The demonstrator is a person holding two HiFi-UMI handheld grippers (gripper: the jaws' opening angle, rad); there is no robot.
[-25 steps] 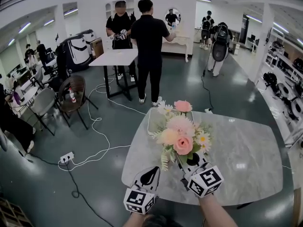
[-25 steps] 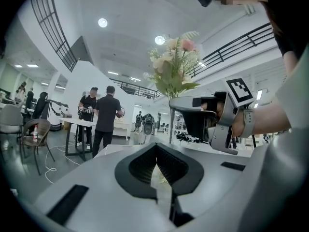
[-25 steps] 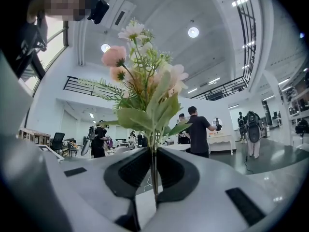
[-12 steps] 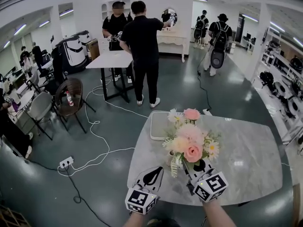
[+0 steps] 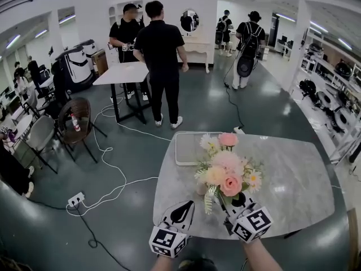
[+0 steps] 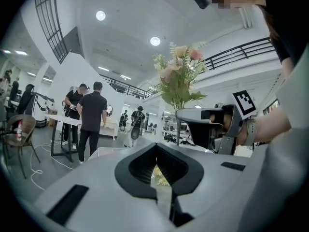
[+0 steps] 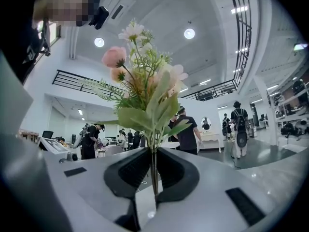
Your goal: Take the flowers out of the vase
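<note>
– Floor (image 5: 62, 224) is spreading dark and wide round the left and far sides of the bench (image 5: 293, 179), with a white cable (image 5: 113, 171) looping across it and two people (image 5: 161, 44) standing well beyond. How is the near edge looking?

– It is curving round, and the left tongs (image 5: 185, 209) and right tongs (image 5: 234, 201) are both hovering just over it. To the right of the bouquet the marble top is lying bare out to the rim.

– Anything holding other things?

– A white tray (image 5: 189, 148) is sitting toward the far left of the bench, just behind the flowers (image 5: 225, 171). Leaves are covering its near corner.

– And the flowers themselves?

– They are standing upright near the front of the bench. The right tongs are pinching the thin green stems (image 7: 153, 161), with both jaws pressing on them. The left tongs are closed tight on nothing, just beside them on the left.

– Is the vase showing?

– A small pale shape (image 5: 201, 188) is peeking out under the lowest leaves. It is too covered for me to call it the vase, and I cannot tell whether any stems are sitting in it.
</note>
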